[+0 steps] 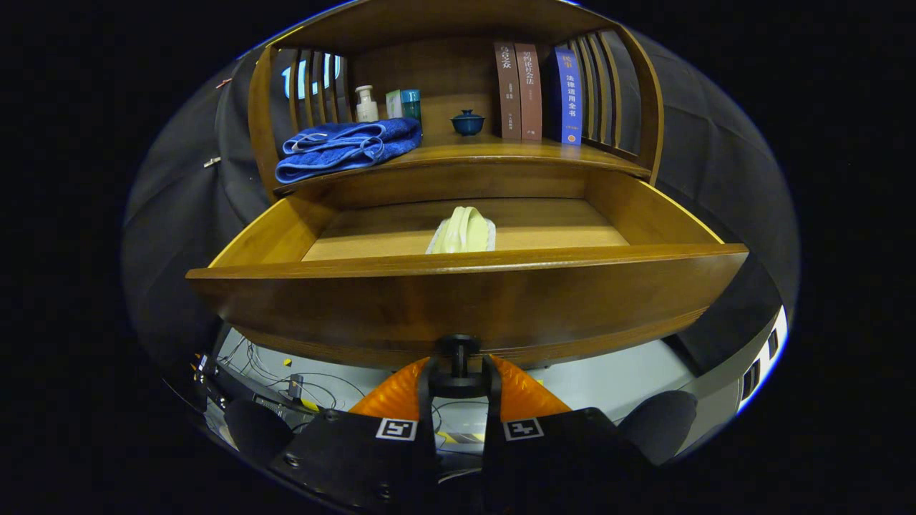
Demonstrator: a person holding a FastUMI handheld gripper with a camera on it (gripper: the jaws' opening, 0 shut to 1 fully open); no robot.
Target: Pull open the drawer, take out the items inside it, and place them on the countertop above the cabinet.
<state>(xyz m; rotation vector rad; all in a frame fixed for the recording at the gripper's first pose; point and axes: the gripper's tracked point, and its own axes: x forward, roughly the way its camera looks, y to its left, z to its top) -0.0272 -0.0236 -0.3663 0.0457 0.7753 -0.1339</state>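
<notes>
The wooden drawer [465, 300] stands pulled out from the cabinet, its front panel just beyond my fingers. My gripper [459, 368] is shut on the drawer's dark round knob [459, 350], one finger pressing on each side of it. Inside the drawer, near the middle of its floor, lies a folded pale yellow-green cloth [464, 230]. Above the drawer runs the wooden countertop [501, 154]. On its left part lies a folded blue towel [347, 146].
At the back of the countertop stand a white pump bottle [366, 104], a teal box [405, 104] and a small dark blue lidded cup [467, 122]. Three upright books [537, 93] stand to the right. Slatted side panels flank the shelf. Cables [286, 372] lie on the floor below.
</notes>
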